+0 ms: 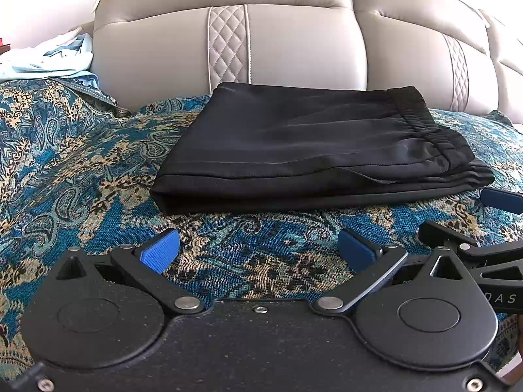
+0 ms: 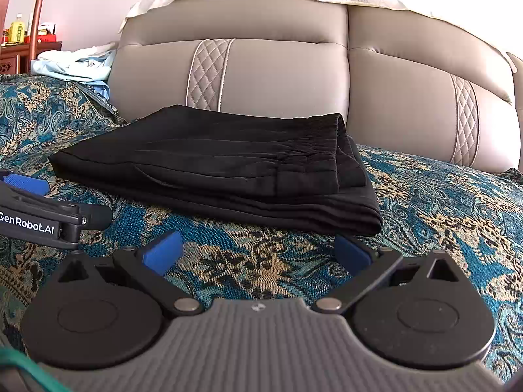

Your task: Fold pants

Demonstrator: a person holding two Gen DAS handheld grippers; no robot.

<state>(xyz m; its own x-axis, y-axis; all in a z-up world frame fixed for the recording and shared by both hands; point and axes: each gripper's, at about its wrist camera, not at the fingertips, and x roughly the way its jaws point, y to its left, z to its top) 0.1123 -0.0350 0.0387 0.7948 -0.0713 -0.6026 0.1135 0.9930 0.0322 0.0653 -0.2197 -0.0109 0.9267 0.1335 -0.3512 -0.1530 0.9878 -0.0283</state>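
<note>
Black pants (image 1: 310,150) lie folded in a flat stack on the patterned blue bedspread (image 1: 81,170), elastic waistband on top at the right. They also show in the right wrist view (image 2: 228,170). My left gripper (image 1: 258,251) is open and empty, just short of the stack's near edge. My right gripper (image 2: 258,250) is open and empty, near the stack's right front corner. Each gripper shows at the edge of the other's view: the right gripper (image 1: 474,238) and the left gripper (image 2: 39,209).
A grey padded headboard (image 1: 294,42) stands right behind the pants. Light blue and white clothes (image 2: 75,63) are piled at the far left on the bed. A wooden cabinet with bottles (image 2: 23,42) stands beyond them.
</note>
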